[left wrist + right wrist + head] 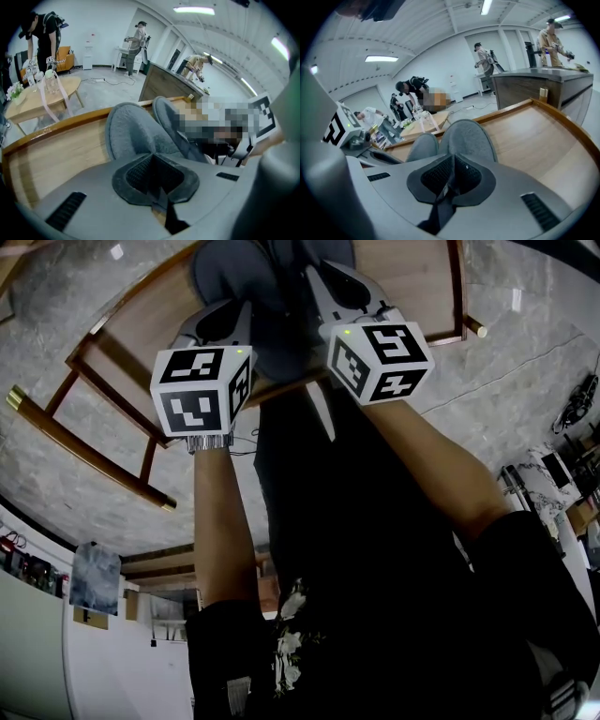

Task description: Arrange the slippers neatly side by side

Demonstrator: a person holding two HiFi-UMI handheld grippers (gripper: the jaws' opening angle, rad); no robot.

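At a wooden table in a busy workroom, the left gripper and right gripper were clamped shut on the left slipper and right slipper, apparently to align them side by side.

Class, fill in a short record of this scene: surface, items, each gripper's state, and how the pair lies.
surface: wooden table
left slipper: grey, straight ahead of the left gripper
right slipper: grey, straight ahead of the right gripper
left gripper: jaws shut on the left slipper's near edge
right gripper: jaws shut on the right slipper's near edge
pair: side by side and close, both pointing away from the person; whether they touch cannot be told
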